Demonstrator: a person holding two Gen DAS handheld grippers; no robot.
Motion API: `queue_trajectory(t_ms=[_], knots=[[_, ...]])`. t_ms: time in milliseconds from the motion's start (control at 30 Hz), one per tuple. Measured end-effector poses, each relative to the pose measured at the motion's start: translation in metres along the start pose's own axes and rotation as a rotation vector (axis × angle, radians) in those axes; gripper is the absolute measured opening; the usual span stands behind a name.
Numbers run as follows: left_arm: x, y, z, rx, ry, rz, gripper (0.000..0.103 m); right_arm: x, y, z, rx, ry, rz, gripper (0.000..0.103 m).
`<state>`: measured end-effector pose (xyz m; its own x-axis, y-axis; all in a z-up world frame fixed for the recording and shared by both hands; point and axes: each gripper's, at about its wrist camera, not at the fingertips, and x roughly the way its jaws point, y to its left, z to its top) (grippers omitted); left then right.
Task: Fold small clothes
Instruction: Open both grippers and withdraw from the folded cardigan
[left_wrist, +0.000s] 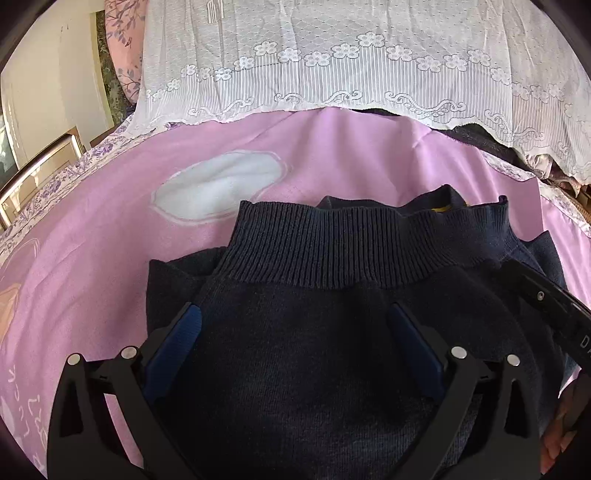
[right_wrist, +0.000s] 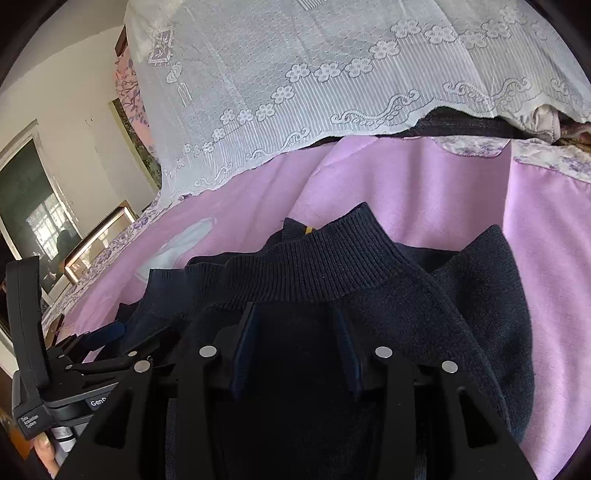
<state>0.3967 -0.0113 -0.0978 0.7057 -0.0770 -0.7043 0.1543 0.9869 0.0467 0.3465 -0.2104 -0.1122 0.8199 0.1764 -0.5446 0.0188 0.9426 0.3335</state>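
Note:
A dark navy knit sweater (left_wrist: 332, 306) lies folded on a pink bedsheet (left_wrist: 110, 229), its ribbed hem band turned toward the far side, with a small yellow label at its collar. It also shows in the right wrist view (right_wrist: 406, 306). My left gripper (left_wrist: 295, 321) is open, its blue pads wide apart just above the sweater's body. My right gripper (right_wrist: 295, 314) is open too, jaws spread over the dark knit below the ribbed band. The left gripper's body (right_wrist: 55, 373) shows at the right view's left edge.
A white lace cloth (left_wrist: 351, 66) drapes over a pile at the back. A white oval patch (left_wrist: 218, 188) is printed on the sheet. A floral border (left_wrist: 48, 184), a metal bed rail (left_wrist: 37, 162), a wall and a window (right_wrist: 33, 214) lie to the left.

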Motion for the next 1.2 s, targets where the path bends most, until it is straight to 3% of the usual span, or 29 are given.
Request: queue_trajectory(t_ms=[233, 300, 600, 933, 1033, 1200], knots=[[-0.027, -0.008, -0.018, 0.060, -0.062, 0.063, 0.099, -0.021, 0.003, -0.016, -0.029, 0.008, -0.062, 0.050], [-0.033, -0.007, -0.022, 0.061, -0.066, 0.078, 0.099, -0.024, 0.006, -0.021, -0.050, 0.027, -0.083, 0.058], [-0.046, 0.007, -0.040, 0.047, -0.030, 0.120, 0.099, -0.041, 0.010, -0.039, -0.088, 0.050, -0.154, 0.062], [-0.077, 0.002, -0.059, 0.113, -0.096, 0.207, 0.098, -0.058, 0.017, -0.054, -0.143, 0.069, -0.241, 0.067], [-0.085, 0.002, -0.064, 0.122, -0.113, 0.221, 0.098, -0.063, 0.015, -0.058, -0.138, 0.075, -0.268, 0.080], [-0.096, 0.004, -0.070, 0.122, -0.130, 0.232, 0.098, -0.074, 0.005, -0.062, -0.085, 0.072, -0.236, 0.081]])
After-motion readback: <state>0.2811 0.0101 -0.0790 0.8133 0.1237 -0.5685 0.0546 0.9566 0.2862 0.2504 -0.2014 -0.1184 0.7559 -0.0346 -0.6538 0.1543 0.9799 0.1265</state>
